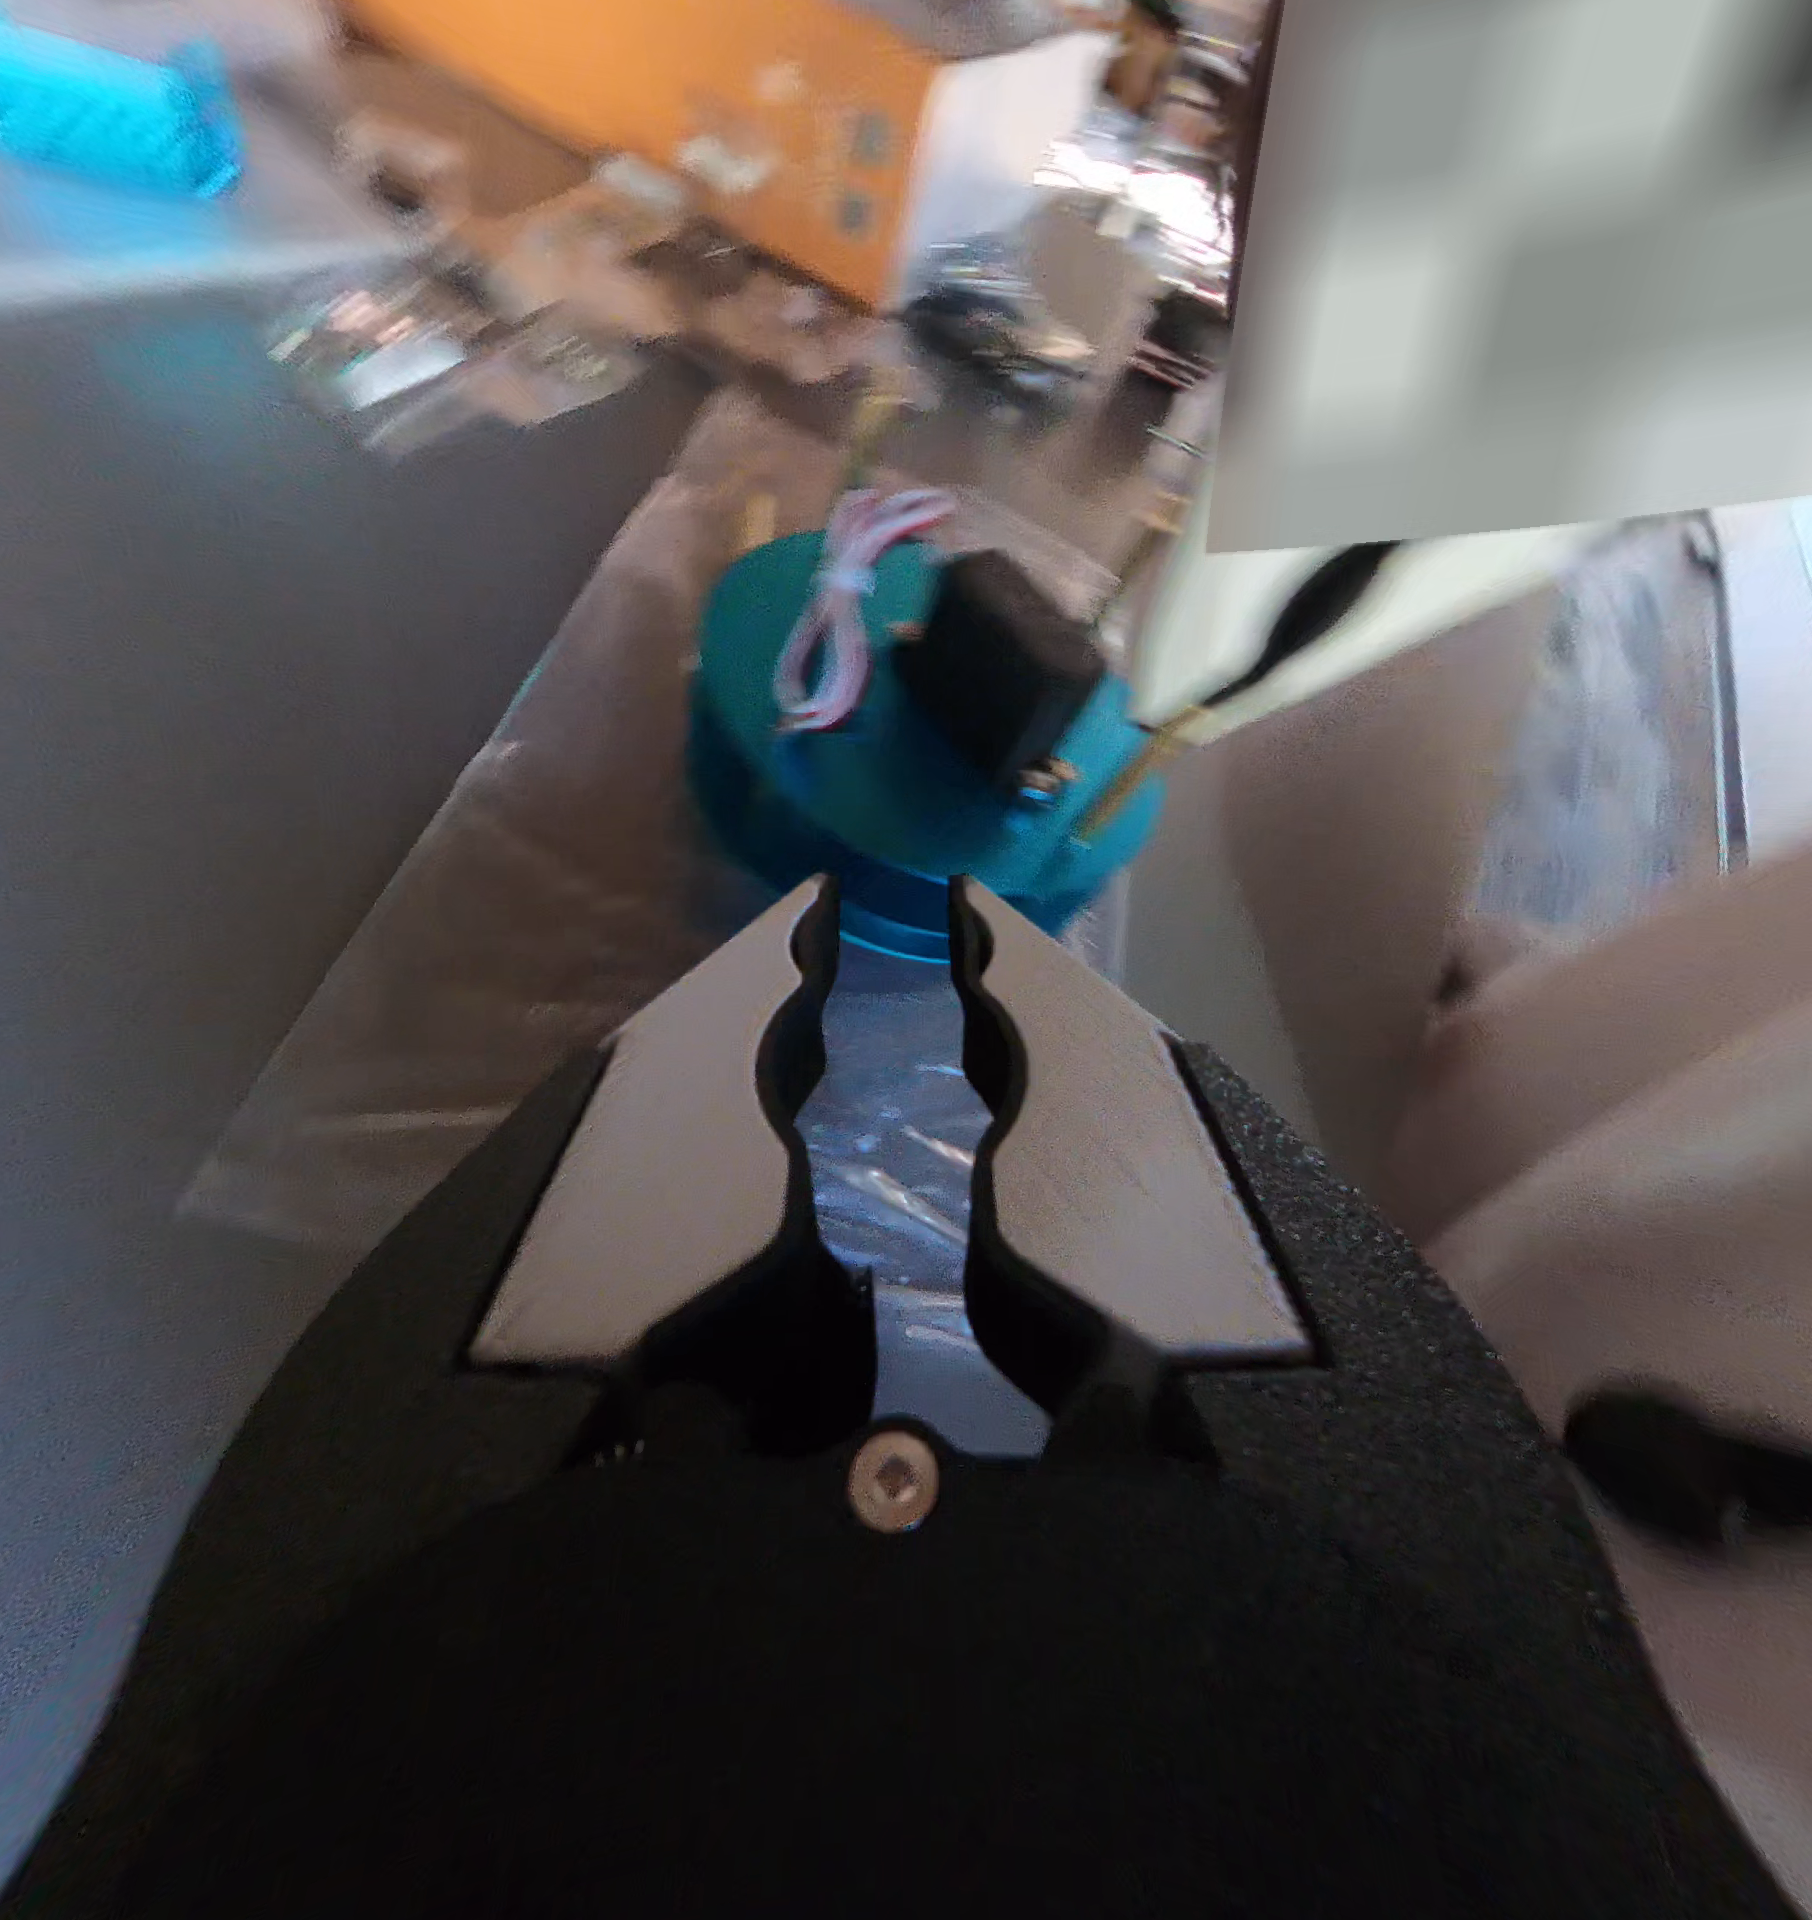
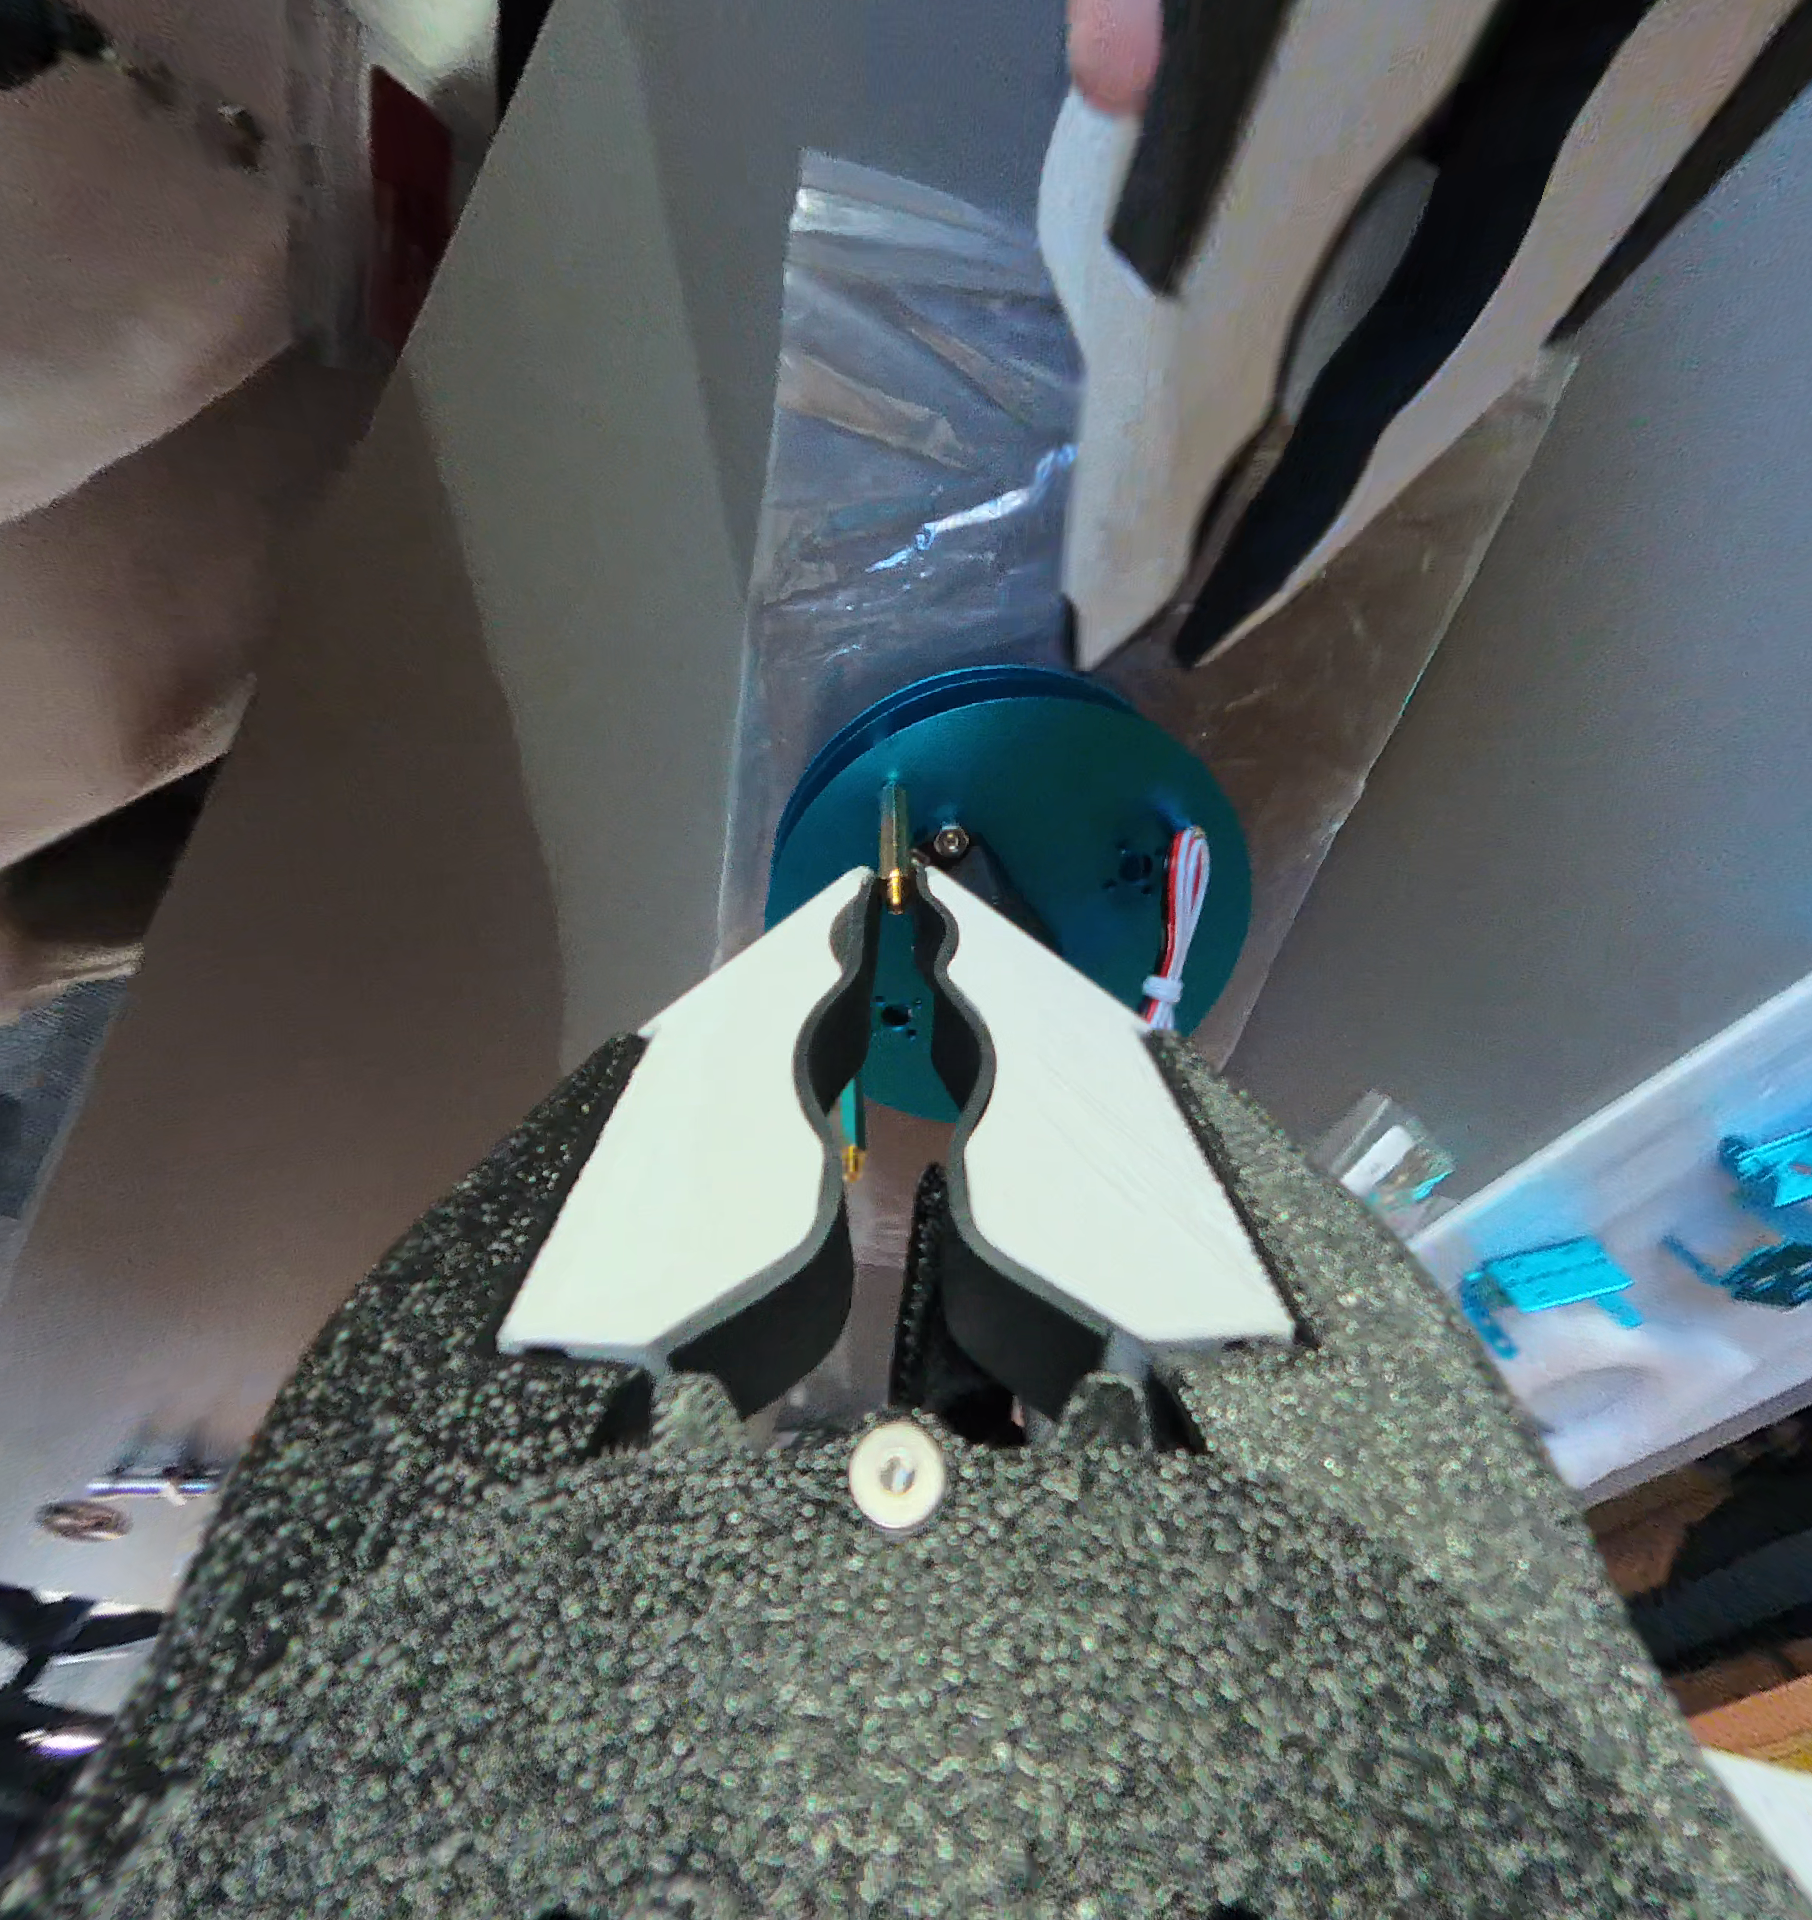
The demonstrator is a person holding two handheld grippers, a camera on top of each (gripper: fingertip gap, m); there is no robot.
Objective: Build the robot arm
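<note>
Left tool (image 1: 894, 894): jaws nearly together, narrow gap, tips pinching the lower hub of the teal disc assy (image 1: 881, 748) at frame centre. Left view is motion-blurred, so contact looks firm but edges are soft. On the disc's top face: black block (image 1: 1006, 665), prob a motor, plus a red/white wire bundle (image 1: 840, 613) looped on the left side. Clear plastic bag (image 1: 881, 1164) lies under the disc and shows through the jaw gap. Right tool (image 2: 897, 883): jaws almost closed at the tips, gripping a brass standoff (image 2: 894, 842) that sticks up from the teal disc assy (image 2: 1016, 894) face, just above centre frame. Second standoff w/ teal sleeve (image 2: 852, 1127) shows in the gap lower down. Wire bundle (image 2: 1182, 914) hangs at the disc's right edge. Bag (image 2: 902, 436) runs up behind the disc over the grey worktop (image 2: 1660, 675). Left tool (image 2: 1130, 634) enters from upper right in the right view, tips at the disc's far rim. White tray (image 2: 1567, 1351) w/ teal brackets (image 2: 1551, 1283) sits lower right. Person's beige sleeve (image 2: 102, 468) fills the left side.
</note>
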